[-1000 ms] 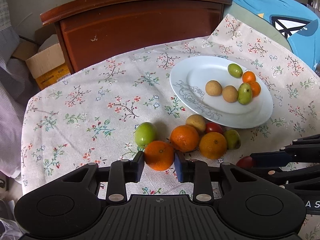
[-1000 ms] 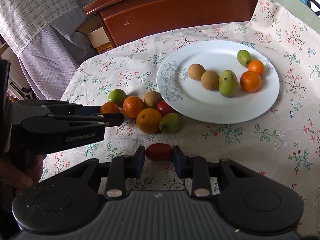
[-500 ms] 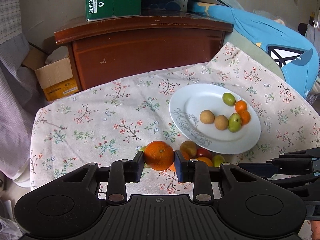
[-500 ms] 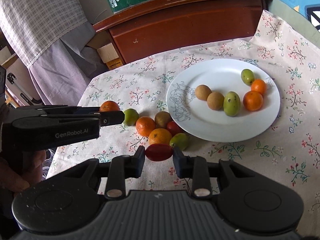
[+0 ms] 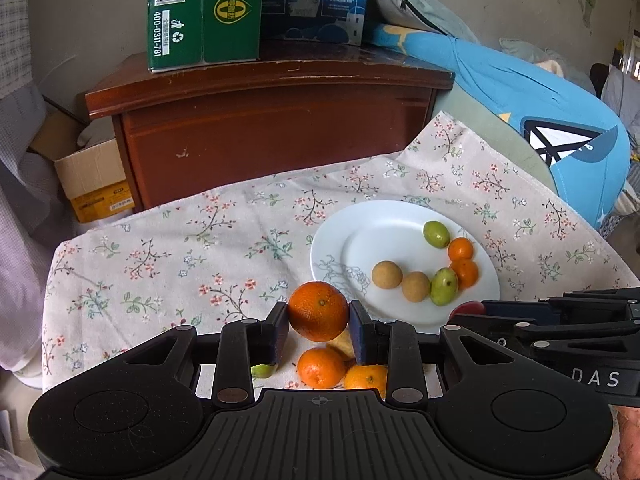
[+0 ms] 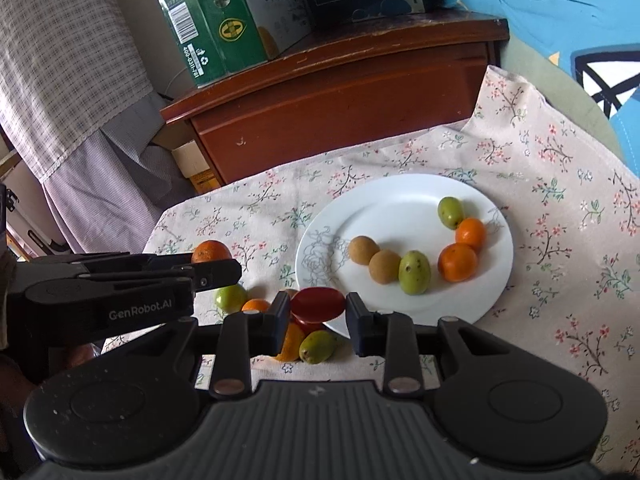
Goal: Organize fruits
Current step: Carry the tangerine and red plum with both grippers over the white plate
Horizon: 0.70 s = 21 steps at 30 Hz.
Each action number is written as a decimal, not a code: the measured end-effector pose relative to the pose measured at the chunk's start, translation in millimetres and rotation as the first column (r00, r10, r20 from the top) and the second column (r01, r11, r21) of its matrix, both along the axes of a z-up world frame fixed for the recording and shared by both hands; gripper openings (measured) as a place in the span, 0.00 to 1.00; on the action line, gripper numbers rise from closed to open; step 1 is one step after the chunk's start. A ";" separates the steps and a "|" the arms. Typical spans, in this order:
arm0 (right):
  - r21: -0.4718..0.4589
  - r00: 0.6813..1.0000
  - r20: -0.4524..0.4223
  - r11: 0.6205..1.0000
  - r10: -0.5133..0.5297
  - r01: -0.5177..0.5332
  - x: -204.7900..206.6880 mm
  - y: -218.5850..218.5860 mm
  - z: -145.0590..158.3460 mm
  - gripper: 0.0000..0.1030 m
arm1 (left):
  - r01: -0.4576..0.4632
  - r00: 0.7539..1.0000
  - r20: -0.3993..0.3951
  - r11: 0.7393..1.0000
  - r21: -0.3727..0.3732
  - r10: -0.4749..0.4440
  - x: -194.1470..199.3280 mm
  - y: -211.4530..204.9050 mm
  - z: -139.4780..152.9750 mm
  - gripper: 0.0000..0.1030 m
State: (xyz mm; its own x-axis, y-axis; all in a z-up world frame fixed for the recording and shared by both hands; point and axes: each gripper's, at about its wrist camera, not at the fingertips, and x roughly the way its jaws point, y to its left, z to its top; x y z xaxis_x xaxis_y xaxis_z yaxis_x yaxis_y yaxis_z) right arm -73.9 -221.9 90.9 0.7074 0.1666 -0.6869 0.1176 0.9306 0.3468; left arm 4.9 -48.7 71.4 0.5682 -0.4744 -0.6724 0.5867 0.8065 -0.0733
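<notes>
A floral tablecloth [image 5: 168, 248] covers the table, and on it sits a white plate [image 6: 404, 204] holding six small fruits: two brown, two green, two orange. The left gripper [image 5: 319, 322] pinches an orange [image 5: 318, 311] above the loose fruit [image 5: 321, 367] lying on the cloth just beside the plate. The right gripper [image 6: 318, 312] pinches a red tomato [image 6: 318, 304] over the plate's near rim.
</notes>
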 end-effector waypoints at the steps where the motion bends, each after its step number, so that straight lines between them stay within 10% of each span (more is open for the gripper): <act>1: -0.006 1.000 0.005 1.000 -0.003 0.003 1.0 -1.8 2.1 0.30 | 0.002 1.000 0.002 1.000 0.002 -0.002 1.3 -2.9 0.0 0.29; 21: 0.067 0.991 -0.053 0.990 -0.121 0.124 44.0 -59.7 -13.9 0.30 | 0.041 0.999 -0.001 0.996 0.080 -0.041 28.3 -53.9 -17.8 0.29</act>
State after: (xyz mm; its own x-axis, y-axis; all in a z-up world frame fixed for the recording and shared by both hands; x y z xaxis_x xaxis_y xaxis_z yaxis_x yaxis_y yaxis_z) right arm -29.9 -281.6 77.0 0.6918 0.1295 -0.7104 0.2475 0.8817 0.4018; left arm 33.3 -102.6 53.6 0.5500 -0.4421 -0.7086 0.6195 0.7850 -0.0089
